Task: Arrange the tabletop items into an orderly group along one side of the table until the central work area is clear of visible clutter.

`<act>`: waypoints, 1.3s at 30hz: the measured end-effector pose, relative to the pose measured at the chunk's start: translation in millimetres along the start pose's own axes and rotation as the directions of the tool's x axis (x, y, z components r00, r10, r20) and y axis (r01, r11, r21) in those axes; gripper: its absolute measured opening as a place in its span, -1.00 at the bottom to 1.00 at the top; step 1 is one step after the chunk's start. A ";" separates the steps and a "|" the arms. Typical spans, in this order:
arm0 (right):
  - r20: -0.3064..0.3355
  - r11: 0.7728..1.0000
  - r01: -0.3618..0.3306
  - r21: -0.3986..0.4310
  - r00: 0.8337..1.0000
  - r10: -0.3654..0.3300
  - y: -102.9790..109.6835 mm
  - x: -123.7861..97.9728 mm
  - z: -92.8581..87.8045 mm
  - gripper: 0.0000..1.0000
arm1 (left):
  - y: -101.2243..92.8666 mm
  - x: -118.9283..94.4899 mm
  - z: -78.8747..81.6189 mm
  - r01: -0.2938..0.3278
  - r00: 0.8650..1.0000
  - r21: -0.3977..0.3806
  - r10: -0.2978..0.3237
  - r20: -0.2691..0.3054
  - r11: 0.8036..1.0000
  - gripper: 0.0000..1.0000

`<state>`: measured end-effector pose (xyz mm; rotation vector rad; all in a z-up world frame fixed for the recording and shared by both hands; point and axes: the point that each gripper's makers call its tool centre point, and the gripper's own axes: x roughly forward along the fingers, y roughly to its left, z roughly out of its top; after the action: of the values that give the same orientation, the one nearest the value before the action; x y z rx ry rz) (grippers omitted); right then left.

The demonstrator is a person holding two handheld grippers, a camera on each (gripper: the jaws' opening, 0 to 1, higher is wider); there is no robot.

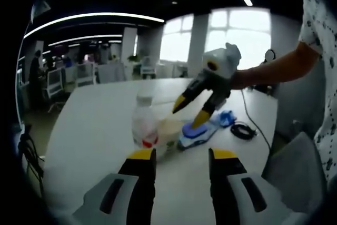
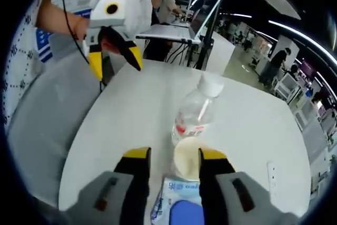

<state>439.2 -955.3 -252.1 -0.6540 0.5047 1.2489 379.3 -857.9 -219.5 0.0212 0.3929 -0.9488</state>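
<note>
Both grippers are spread open with nothing in them. In the left gripper view, the left gripper sits at the bottom of the frame and the right gripper hangs in the middle, above a blue-and-white packet. Just left of centre there's a clear plastic bottle with a white cap and red label, standing on the white table, right beside a pale paper cup. In the right gripper view the cup sits between that gripper's jaws, though I can't tell if they're touching it.
</note>
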 end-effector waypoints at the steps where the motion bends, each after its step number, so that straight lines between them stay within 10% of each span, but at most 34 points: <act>1: 0.005 1.000 0.007 0.008 1.000 -0.007 0.1 -2.2 0.8 -0.27 | -0.7 0.1 0.3 0.002 1.000 0.000 -0.002 -0.001 1.000 -0.24; 21: 0.082 0.966 0.201 0.164 0.973 -0.216 8.9 -80.0 4.2 0.00 | -21.5 2.3 23.7 0.057 0.998 0.066 -0.058 0.021 0.996 0.15; 39: 0.076 0.851 0.399 0.342 0.891 -0.448 42.3 -169.5 -33.0 0.17 | -53.1 2.9 41.7 0.124 0.991 0.157 -0.129 0.026 0.980 0.30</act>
<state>355.9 -1088.6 -169.0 -0.3619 0.3932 0.7641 351.8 -899.3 -173.5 0.1224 0.2888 -1.1027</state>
